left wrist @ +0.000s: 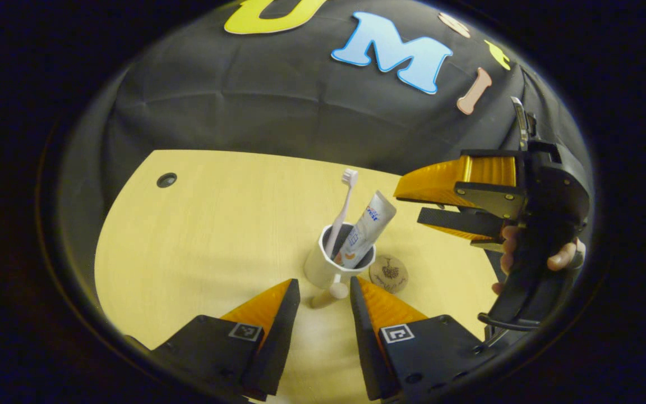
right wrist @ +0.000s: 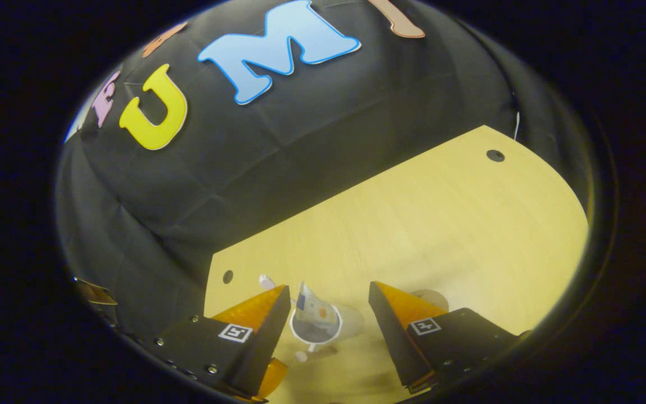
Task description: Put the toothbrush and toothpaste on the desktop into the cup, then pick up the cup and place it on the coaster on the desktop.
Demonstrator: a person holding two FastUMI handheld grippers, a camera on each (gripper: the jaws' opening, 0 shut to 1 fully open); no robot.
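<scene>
In the left gripper view, the left gripper (left wrist: pixel 324 297) is being held with its fingers apart, gripping nothing, low over a pale wooden tabletop (left wrist: pixel 216 235). Just beyond the fingertips, toward twelve o'clock, a white cup (left wrist: pixel 326 266) is standing upright with a knobbed handle facing the gripper. A toothbrush (left wrist: pixel 342 207) and a toothpaste tube (left wrist: pixel 365 227) are already leaning inside it. A round coaster (left wrist: pixel 388 274) is lying just beside the cup at about three o'clock. The right gripper (left wrist: pixel 441 210) is being held aloft at three o'clock by a hand (left wrist: pixel 530 255), fingers apart and empty.

The cup is judged rigid, probably glazed and slippery, breakable, and top-heavy with its tall contents; the wall or the handle seems the best hold, with the cup kept level.

In the right gripper view, the cup (right wrist: pixel 315 331) is being seen from above between the separated fingers, at six o'clock, with the tube (right wrist: pixel 312 306) standing out of it and the coaster (right wrist: pixel 432 299) at three o'clock. The tabletop (right wrist: pixel 441 224) is spreading smooth toward the black cloth wall (right wrist: pixel 300 140).
</scene>
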